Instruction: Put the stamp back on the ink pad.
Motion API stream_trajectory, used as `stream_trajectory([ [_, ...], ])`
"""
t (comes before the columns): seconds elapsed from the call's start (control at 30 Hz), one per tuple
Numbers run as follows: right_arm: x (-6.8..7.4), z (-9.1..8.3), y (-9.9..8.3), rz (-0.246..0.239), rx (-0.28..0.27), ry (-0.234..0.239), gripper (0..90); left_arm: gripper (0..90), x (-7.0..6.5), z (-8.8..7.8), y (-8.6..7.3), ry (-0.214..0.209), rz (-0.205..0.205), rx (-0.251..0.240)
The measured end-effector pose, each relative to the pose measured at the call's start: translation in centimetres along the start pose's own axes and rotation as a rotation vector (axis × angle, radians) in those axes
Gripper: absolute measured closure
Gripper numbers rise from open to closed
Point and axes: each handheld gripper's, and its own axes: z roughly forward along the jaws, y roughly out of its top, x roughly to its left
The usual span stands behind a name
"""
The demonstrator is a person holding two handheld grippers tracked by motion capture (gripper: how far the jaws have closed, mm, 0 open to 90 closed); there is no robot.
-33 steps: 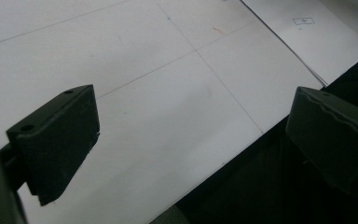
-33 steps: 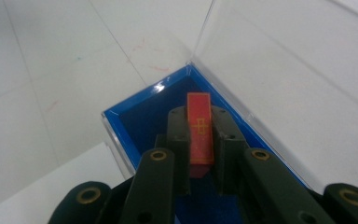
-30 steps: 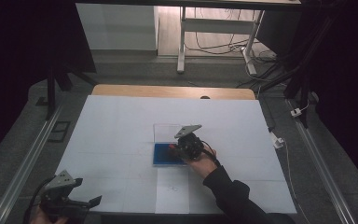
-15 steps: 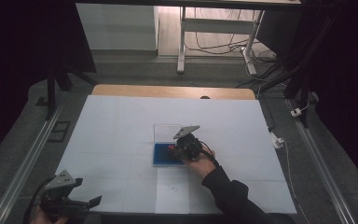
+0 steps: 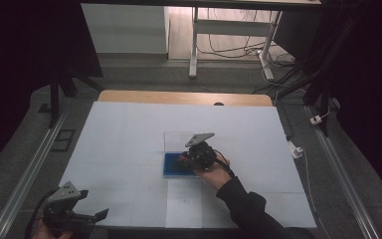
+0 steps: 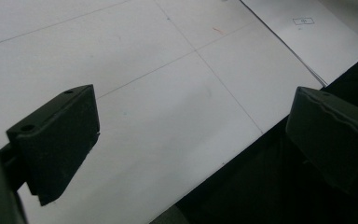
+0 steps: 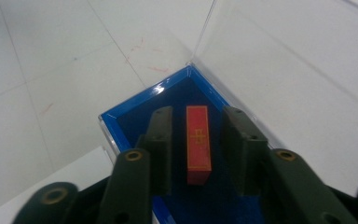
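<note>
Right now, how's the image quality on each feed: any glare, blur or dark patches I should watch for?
High view: the white table sheet is evenly lit, but the surroundings fall into near black. Left gripper view: the left tongs are soft and out of focus, dark off the table edge. Right gripper view: glare streaks the blue case's rim; the red block is sharp between the right tongs.

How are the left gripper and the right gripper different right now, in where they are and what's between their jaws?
The left gripper sits at the white table's near left edge; the right gripper is over the blue-lined clear plastic box at mid-table. The left gripper's jaws stand wide apart around nothing; the right gripper's straddle a red rectangular block with gaps either side. Both are black, two-jawed and hand-held.
</note>
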Motion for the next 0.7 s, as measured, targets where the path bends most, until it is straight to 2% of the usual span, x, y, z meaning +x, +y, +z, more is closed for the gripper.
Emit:
stream_trajectory([
  [0.13, 0.1, -0.5, 0.1, 0.0, 0.001, -0.001, 54.6, 3.1, 0.0, 0.0, 0.0, 0.0, 0.0, -0.001],
  [0.17, 0.1, -0.6, 0.1, -0.014, -0.001, -0.007, 52.9, 3.1, 0.0, 0.0, 0.0, 0.0, 0.0, -0.001],
  [0.43, 0.5, -1.6, 0.1, -0.005, -0.027, 0.0, 39.4, 3.1, 0.0, 0.0, 0.0, 0.0, 0.002, -0.001],
  [0.7, 1.1, -3.0, 0.1, 0.036, -0.058, 0.028, 25.7, 3.1, 0.0, 0.0, 0.0, 0.003, 0.004, 0.0],
])
